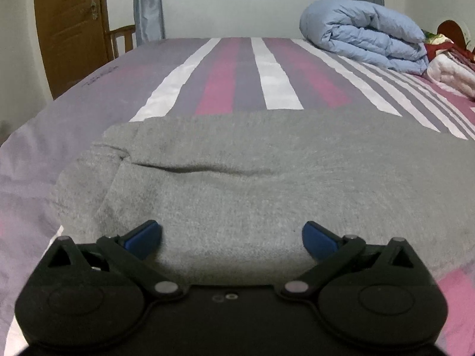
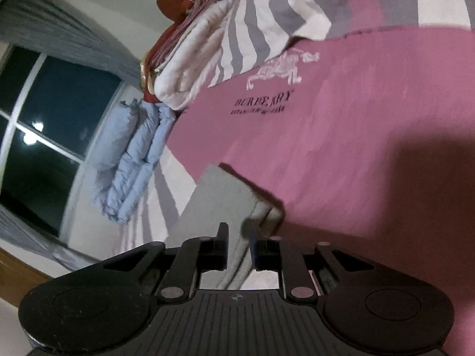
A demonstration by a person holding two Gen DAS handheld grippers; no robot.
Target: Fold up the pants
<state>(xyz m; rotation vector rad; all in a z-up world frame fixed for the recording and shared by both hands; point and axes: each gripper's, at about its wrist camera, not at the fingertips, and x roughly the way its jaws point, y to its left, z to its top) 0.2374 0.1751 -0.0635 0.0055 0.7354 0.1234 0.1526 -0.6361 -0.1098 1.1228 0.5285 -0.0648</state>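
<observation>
Grey pants (image 1: 237,184) lie folded across the striped bed in the left wrist view, with a crease line across the middle. My left gripper (image 1: 231,237) is open, its blue-tipped fingers (image 1: 142,237) spread wide over the near edge of the pants, holding nothing. In the tilted right wrist view, my right gripper (image 2: 240,237) is shut on a folded edge of the grey pants (image 2: 219,195), which rises from between the fingers over the pink sheet.
The bed (image 1: 267,74) has a pink, grey and white striped sheet. A rolled light-blue duvet (image 1: 365,35) and folded white and red bedding (image 1: 451,68) lie at the far right. A wooden door (image 1: 68,29) stands at left, a window (image 2: 38,124) beyond the bed.
</observation>
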